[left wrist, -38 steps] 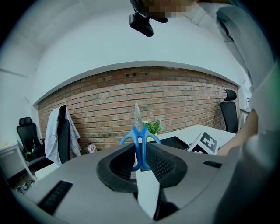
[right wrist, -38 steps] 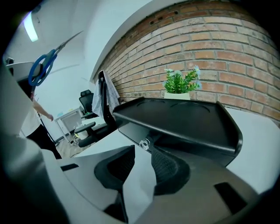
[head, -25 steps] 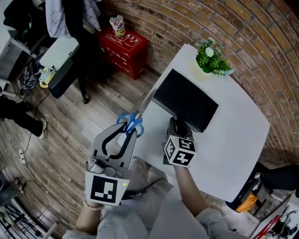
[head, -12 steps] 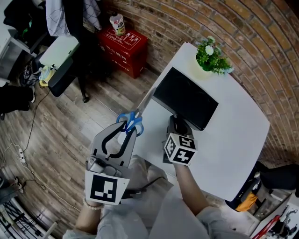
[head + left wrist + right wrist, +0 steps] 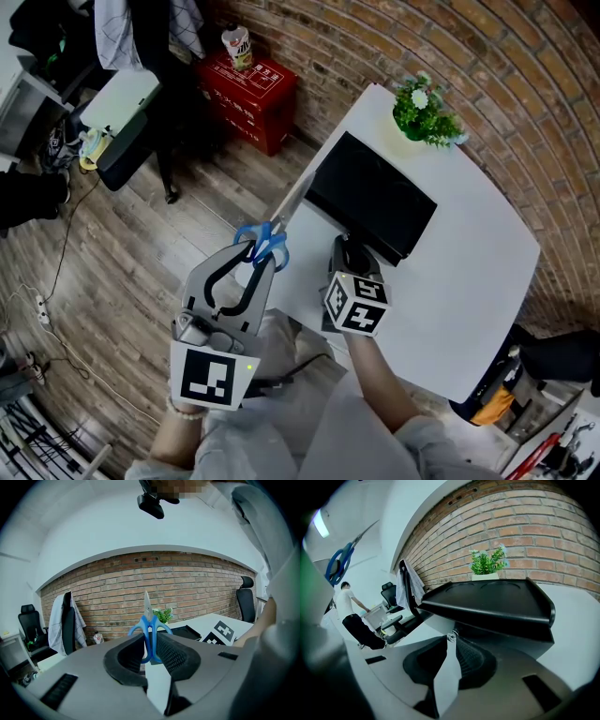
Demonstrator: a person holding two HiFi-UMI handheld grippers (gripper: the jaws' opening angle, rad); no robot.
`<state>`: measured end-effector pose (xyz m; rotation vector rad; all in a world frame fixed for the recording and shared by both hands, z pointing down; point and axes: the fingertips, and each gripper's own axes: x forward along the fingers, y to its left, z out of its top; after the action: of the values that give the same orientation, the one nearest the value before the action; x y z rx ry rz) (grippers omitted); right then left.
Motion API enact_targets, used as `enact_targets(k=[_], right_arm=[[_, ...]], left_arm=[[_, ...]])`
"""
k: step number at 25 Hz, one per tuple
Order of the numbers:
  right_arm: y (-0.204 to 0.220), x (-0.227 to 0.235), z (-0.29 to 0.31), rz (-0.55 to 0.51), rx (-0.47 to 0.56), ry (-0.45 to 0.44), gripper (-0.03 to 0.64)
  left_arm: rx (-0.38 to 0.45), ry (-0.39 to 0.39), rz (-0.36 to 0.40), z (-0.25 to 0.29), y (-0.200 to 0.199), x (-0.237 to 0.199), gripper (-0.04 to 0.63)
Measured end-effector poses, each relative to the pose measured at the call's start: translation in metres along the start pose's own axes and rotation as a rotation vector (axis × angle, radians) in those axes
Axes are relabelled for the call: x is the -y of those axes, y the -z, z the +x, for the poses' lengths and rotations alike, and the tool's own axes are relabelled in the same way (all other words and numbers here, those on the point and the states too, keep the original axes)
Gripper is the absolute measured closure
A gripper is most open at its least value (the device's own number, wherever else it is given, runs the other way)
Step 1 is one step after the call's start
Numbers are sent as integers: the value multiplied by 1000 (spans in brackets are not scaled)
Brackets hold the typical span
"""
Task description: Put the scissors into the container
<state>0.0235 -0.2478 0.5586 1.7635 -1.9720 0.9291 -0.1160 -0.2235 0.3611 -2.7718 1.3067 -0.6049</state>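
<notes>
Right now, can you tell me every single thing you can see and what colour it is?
scissors: one, blue handles and silver blades, held up near the table's left edge
container: one, a black tray, lying on the table
table: one, white, next to the brick wall
plant: one, green in a pale pot, on the table's far corner
red box: one, on the wooden floor
can: one, pale, standing on the red box
person: one, white top and dark trousers, far off in the room
left claw: grey, shut on the scissors' handles
right claw: grey, at the container's near edge, jaws together
</notes>
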Motion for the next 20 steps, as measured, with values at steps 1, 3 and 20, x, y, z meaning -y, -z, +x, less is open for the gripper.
enact_targets(k=[1,3,20], right_arm=[[1,-1,-1,0,-2,-2,535],[5,-4,-3,-1,-6,-6,535],[26,-18,-24,-9,-33,-40,537]], left_arm=[[1,-1,0,-1,0,0,500],[3,-4,3,-3,-1,0,500],[9,-31,-4,-23,-1,11,500]])
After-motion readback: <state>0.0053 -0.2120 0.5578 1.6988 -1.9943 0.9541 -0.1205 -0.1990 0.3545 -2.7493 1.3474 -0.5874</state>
